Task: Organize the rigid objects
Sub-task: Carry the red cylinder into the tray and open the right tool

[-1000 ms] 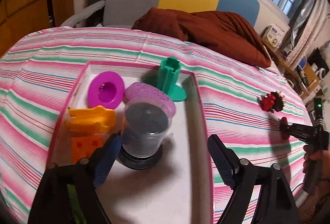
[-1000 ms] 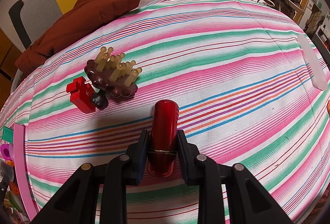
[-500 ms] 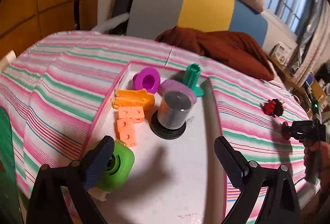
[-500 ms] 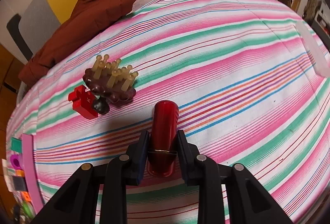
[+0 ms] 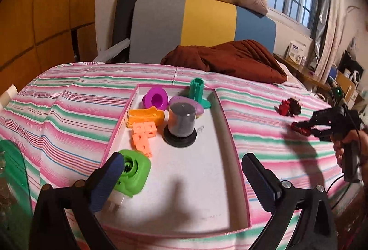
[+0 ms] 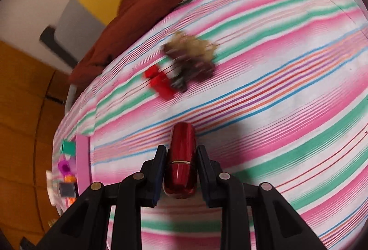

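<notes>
My right gripper (image 6: 181,153) is shut on a glossy dark red cylinder (image 6: 181,158) and holds it above the striped bedspread; it also shows in the left wrist view (image 5: 303,129), right of the tray. My left gripper (image 5: 181,171) is open and empty above the near end of the pink-rimmed white tray (image 5: 226,121). The tray holds a grey cylinder on a black base (image 5: 181,121), orange blocks (image 5: 143,135), an orange piece (image 5: 147,115), a purple cup (image 5: 155,99), a green post (image 5: 197,91) and a green block (image 5: 134,171). A red block (image 6: 159,82) and a brown pegged piece (image 6: 191,54) lie on the bedspread.
A brown blanket (image 5: 230,59) lies at the head of the bed before a grey, yellow and blue headboard (image 5: 202,26). A green transparent object (image 5: 13,171) stands at the near left. A cluttered desk (image 5: 322,79) is at the far right.
My left gripper has pulled back and up from the grey cylinder, so the whole tray shows. My right gripper has lifted and swung toward the tray with the red cylinder; its view is blurred.
</notes>
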The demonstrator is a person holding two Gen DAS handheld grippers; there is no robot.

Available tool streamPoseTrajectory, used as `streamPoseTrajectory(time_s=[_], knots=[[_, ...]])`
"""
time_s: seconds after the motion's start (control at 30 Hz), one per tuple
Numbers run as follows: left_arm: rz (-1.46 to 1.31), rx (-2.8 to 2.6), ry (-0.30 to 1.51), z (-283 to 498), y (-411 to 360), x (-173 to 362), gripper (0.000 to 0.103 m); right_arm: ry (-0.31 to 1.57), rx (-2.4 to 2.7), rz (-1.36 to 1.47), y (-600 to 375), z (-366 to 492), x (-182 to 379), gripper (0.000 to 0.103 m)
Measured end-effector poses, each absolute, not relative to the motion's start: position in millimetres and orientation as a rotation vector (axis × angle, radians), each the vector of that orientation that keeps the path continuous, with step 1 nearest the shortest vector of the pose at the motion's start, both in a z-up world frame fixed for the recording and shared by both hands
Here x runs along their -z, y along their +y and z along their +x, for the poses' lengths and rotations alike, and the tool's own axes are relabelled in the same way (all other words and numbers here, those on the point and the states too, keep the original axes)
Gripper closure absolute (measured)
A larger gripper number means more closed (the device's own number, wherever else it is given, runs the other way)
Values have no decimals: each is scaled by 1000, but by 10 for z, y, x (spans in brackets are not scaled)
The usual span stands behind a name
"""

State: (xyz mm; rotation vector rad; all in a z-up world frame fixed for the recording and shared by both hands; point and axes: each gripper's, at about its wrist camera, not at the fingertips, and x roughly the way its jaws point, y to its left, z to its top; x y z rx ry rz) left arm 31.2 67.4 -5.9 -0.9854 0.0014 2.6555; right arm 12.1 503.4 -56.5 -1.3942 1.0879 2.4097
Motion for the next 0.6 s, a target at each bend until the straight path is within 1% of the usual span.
streamPoseTrajectory(time_s=[0.07,0.17,0.23,0.4,0.6], knots=[[-984,-2655,14,347,661,70,0,1032,-2456,-1414,4861,99,523,77],[-979,-2667,43,393,633,90,0,860,-2553,-1481,4403,4,436,77],[-982,-2672,52,410,605,102,0,779,-2605,-1507,4154,-41,388,77],[-1012,-2689,27,411,483,162,0,670,-2738,-1529,3505,-169,169,77],[-981,-2727,-1,456,319,131,0,575,-2824,-1547,2975,-293,-7,77]])
